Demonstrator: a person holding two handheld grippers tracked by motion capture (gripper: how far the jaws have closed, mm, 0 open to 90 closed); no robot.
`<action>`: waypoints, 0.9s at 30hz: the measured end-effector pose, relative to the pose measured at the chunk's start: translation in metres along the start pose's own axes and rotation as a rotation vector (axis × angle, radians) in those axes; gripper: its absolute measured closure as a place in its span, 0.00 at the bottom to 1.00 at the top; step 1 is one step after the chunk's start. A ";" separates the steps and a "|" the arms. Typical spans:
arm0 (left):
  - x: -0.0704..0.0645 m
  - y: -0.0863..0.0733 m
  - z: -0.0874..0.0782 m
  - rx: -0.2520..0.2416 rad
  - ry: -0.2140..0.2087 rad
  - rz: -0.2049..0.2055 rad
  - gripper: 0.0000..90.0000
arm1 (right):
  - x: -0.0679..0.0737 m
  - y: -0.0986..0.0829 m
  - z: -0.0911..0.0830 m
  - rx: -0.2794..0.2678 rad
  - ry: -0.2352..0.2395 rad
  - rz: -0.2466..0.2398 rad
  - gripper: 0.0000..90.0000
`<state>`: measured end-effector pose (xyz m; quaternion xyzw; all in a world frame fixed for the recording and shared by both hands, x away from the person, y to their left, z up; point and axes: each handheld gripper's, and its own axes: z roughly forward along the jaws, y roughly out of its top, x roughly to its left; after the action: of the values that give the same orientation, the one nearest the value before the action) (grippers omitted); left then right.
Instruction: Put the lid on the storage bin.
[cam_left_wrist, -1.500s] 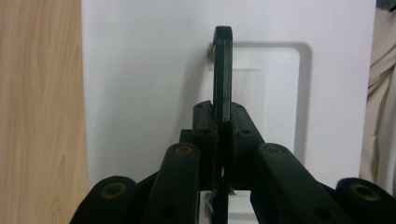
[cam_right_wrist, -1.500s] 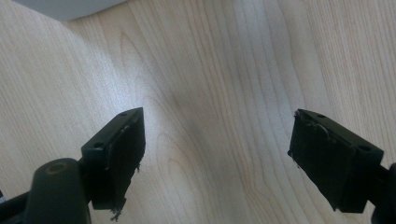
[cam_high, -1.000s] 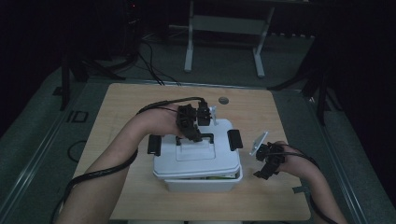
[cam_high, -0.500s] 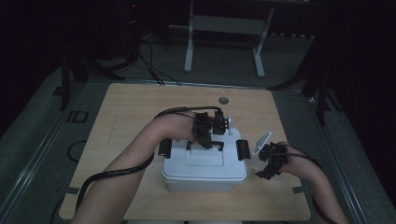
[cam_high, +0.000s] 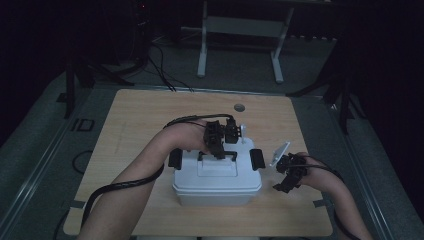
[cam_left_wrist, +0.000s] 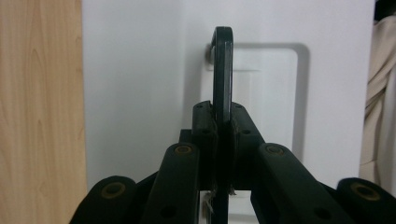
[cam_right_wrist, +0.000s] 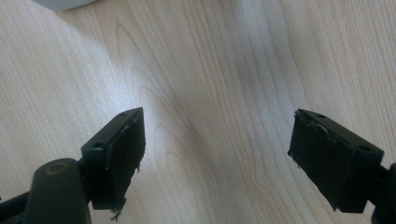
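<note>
left gripper fingers clamp black handle of white lidded box.

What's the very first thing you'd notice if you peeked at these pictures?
The big white box in the middle of the wooden table, with black clips on its two ends. The left claw is pinching the dark handle on the lid. Beside the box, the right claw hangs open over bare wood.

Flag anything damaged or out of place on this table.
The right gripper has frayed pads, with ragged bits hanging from the lower edge. Otherwise nothing stands out: the white box sits square, its lid on, the left gripper clamping the black handle.
</note>
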<state>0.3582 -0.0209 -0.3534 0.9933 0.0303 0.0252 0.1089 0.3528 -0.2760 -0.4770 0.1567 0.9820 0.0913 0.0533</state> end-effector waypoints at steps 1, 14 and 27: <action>0.000 0.000 -0.001 -0.001 0.001 0.002 0.93 | 0.000 0.000 0.000 0.001 -0.001 -0.002 0.20; -0.001 0.000 0.004 0.020 -0.004 0.007 0.93 | 0.002 0.004 0.001 0.007 0.010 -0.010 0.20; 0.007 -0.006 0.005 -0.021 0.087 -0.041 0.63 | 0.003 0.006 0.004 0.001 0.009 -0.015 0.20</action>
<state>0.3654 -0.0158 -0.3589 0.9892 0.0549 0.0664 0.1183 0.3521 -0.2692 -0.4797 0.1490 0.9834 0.0909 0.0494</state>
